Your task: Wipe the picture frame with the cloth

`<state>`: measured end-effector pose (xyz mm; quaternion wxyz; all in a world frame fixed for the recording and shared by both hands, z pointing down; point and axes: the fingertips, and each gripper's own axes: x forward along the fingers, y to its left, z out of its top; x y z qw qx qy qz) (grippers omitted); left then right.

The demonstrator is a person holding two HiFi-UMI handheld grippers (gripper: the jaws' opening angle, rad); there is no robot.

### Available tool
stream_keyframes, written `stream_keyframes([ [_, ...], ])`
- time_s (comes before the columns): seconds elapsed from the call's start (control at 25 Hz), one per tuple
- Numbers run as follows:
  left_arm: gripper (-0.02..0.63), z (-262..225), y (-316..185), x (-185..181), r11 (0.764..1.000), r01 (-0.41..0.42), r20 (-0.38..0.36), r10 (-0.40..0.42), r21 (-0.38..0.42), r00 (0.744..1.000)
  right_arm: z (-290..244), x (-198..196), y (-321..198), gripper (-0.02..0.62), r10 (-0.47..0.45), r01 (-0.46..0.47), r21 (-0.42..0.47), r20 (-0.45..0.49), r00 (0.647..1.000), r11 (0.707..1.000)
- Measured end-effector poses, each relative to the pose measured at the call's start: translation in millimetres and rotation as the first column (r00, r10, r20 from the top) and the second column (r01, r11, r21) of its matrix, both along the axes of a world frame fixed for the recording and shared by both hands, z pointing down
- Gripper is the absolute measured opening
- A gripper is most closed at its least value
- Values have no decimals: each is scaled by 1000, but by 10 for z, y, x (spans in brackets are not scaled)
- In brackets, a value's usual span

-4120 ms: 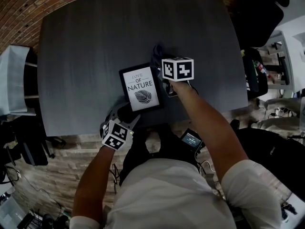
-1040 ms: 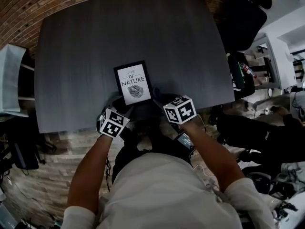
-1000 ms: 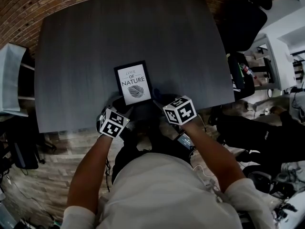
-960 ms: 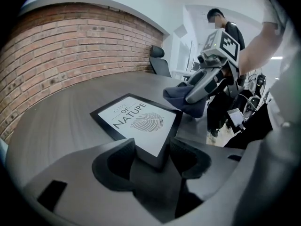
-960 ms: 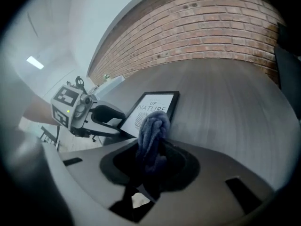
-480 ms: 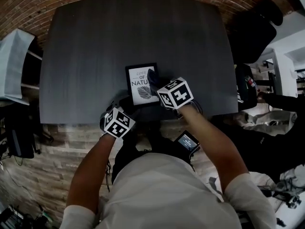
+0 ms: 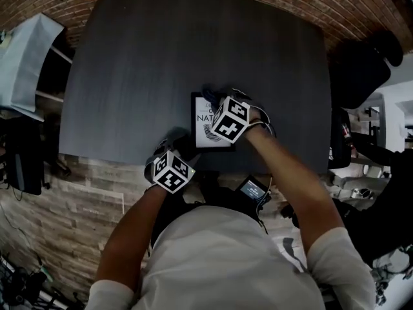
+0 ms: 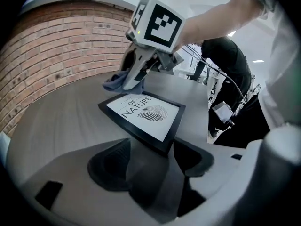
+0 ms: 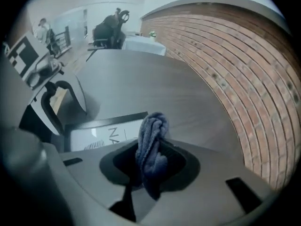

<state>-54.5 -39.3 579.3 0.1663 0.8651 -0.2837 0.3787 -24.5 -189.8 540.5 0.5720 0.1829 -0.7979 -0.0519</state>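
The frame (image 7: 201, 132) lies flat near the lower edge of the surface (image 7: 161, 44), at the centre of the head view. The marker cube of the right hand-held gripper (image 9: 149, 162) covers most of its print, so only a strip of lettering shows at the left. That gripper's jaws are closed on the cloth (image 9: 150, 142), a bunched blue wad. In the right gripper view the wad hides the frame's right end, and whether it touches the glass cannot be told. The left hand-held gripper (image 8: 150, 160) grips nothing — its jaws stand wide and have just been opening. The frame's near corner sits between their tips, unpressed. The frame's far edge is lost behind the cloth.
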Motion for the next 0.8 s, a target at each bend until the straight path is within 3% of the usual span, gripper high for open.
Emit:
stream_keyframes([
  [0.16, 290, 49, 55, -17, 999, -14, 5, 14, -31, 1000, 94, -227, -117, 110, -151, 156, 45, -107, 983, 987],
  [0.4, 290, 81, 53, -73, 999, -29, 35, 30, -28, 999, 237, -484, -231, 110, -284, 310, 74, -246, 927, 948],
  [0.52, 290, 92, 38, -84, 999, -18, 41, 19, -28, 999, 320, -538, -200, 110, -319, 352, 66, -293, 901, 934],
  [0.8, 291, 105, 30, -69, 999, -9, 59, 11, -38, 998, 362, -521, -99, 101, -337, 375, 59, -324, 884, 925],
])
